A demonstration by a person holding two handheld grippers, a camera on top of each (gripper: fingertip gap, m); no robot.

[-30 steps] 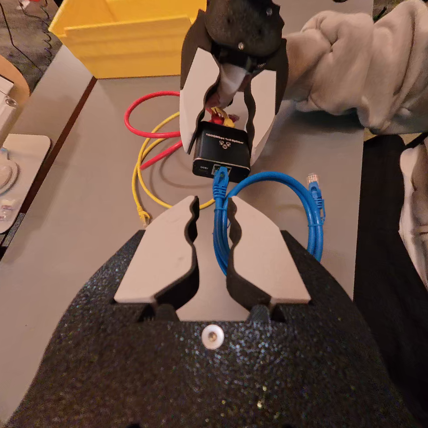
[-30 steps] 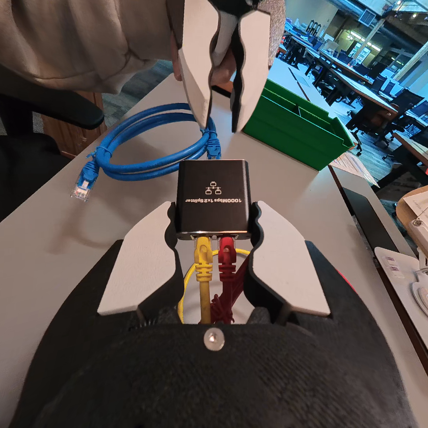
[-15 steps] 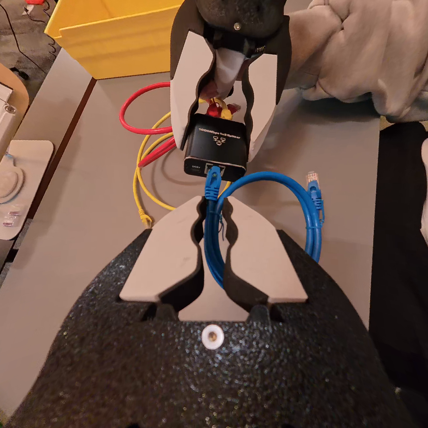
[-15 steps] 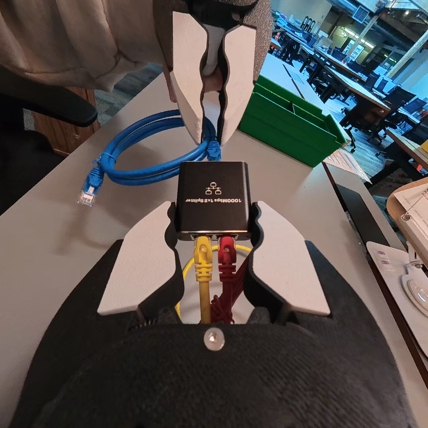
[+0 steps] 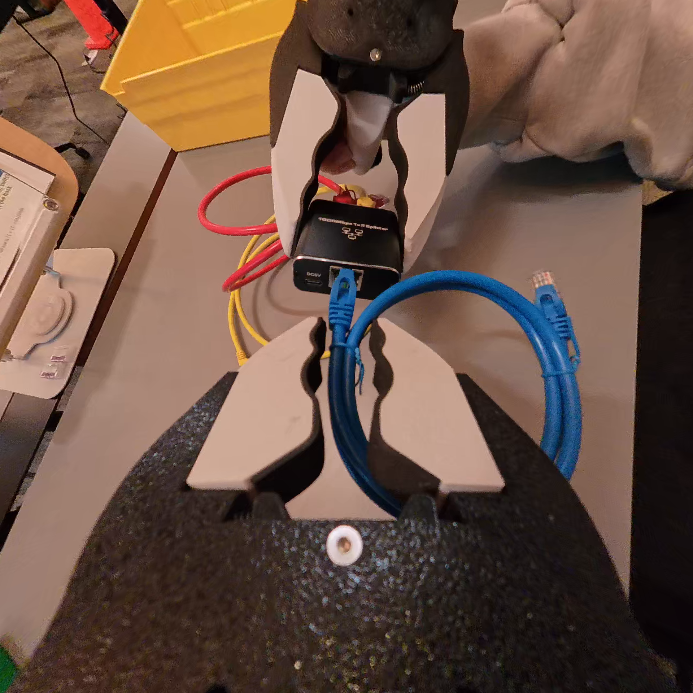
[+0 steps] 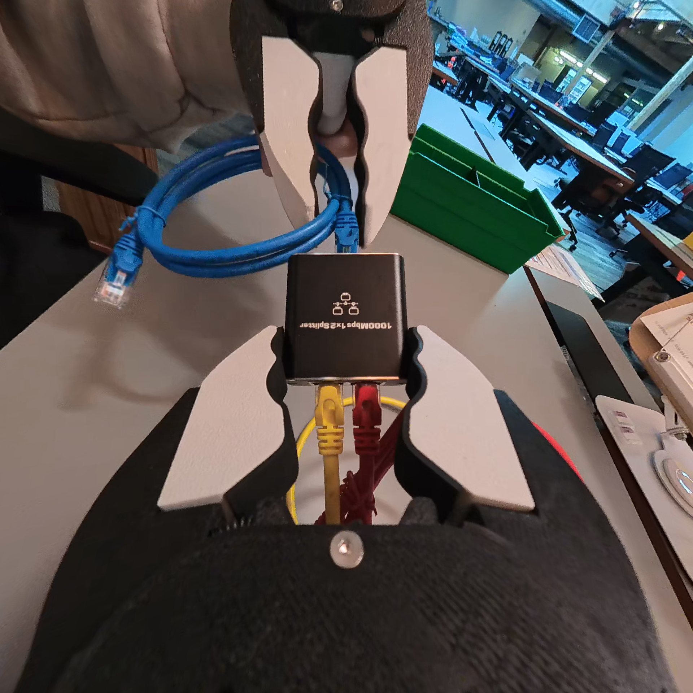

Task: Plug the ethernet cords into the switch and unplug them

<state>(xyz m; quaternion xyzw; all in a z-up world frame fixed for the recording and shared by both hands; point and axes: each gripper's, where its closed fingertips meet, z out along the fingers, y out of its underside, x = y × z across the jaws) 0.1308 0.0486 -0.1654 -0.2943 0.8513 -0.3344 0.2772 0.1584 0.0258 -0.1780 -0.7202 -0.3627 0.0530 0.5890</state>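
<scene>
A grey table (image 5: 150, 337) is filling both wrist views, with a yellow bin (image 5: 195, 75) sitting at one end and a green bin (image 6: 472, 202) at the other. A person's pale sleeve (image 5: 585, 86) is reaching in behind the right gripper.

The right gripper (image 6: 347, 337) is gripping the black switch (image 6: 345, 318) by its two sides, jaws clenched on the housing, and appears to be holding it slightly above the tabletop. On the side facing that gripper, a yellow cord (image 6: 330, 420) and a red cord (image 6: 365, 420) are sitting plugged into neighbouring ports, their slack looping on the table beneath.

The left gripper (image 5: 345, 330) is facing the switch from the opposite side. Its jaws are standing narrowly apart around the blue cord (image 5: 487, 296) just behind the plug; whether they are actually pinching it cannot be told. The blue plug (image 5: 342, 296) is sitting at the mouth of the single port on that face, and how deep it is seated is not clear. The rest of the blue cord is lying coiled and tied beside the left gripper, its free end (image 5: 545, 288) resting on the table.

Judging by this, the blue cord's step is in hand, either seating or pulling. The next move is calling for a straight push or pull along the port's line while the right gripper is bracing the switch
</scene>
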